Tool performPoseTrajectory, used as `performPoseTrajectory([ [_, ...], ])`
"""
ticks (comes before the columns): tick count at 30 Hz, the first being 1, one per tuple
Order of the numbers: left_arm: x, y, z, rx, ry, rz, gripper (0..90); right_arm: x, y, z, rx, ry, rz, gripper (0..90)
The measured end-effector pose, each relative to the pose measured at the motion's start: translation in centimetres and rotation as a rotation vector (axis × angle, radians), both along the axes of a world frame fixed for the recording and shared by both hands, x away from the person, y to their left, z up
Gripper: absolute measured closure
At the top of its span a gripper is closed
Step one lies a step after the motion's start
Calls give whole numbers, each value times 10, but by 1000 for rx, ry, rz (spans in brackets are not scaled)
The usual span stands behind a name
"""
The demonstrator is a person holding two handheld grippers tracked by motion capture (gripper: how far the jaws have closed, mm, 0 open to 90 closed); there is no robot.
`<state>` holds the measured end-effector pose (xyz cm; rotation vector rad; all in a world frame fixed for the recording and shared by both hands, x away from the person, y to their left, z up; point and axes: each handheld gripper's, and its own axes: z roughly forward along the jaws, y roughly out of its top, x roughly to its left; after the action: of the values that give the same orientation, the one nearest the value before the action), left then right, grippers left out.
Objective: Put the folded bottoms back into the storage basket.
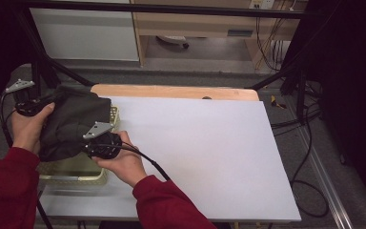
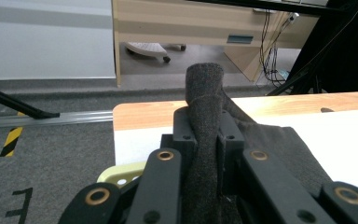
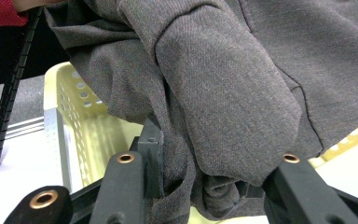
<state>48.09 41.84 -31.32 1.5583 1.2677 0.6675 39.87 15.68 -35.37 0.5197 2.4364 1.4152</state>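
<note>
Left gripper (image 2: 205,140) is clamped on a fold of the dark grey garment (image 1: 74,124); in left gripper view the jaws sit pressed together w/ a rolled ridge of cloth standing up between them. Right gripper (image 3: 205,186) pinches a thicker bunch of the same garment, jaws partly apart w/ fabric wadded between the pads.

Container: pale yellow perforated basket (image 1: 76,177) at near-left corner of the table (image 1: 209,143), long side running near-to-far. Garment hangs over it, held up by both grippers; lower folds drape over the far part of the basket. Whether cloth touches the basket floor: cannot tell. Near part of the basket interior is visible, w/ round holes in the walls (image 3: 81,121).

Garment appearance: charcoal grey, fine-knit texture, matte, bunched and creased. Seam lines visible in right gripper view; one rounded flap lies on top of the mass. Left hand (image 1: 28,129) at far-left edge of the cloth, right hand (image 1: 124,164) at its near-right edge.
</note>
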Motion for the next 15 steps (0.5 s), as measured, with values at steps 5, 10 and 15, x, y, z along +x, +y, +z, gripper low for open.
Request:
performPoseTrajectory([
  [5, 0, 2, -5, -5, 8, 4, 822, 0, 2, -2, -10, 7, 4, 611],
  [10, 0, 3, -6, 8, 12, 8, 821, 2, 3, -5, -4, 20, 9, 610],
  [15, -1, 4, -12, -3, 23, 11, 821, 1, 3, -5, -15, 20, 15, 610],
])
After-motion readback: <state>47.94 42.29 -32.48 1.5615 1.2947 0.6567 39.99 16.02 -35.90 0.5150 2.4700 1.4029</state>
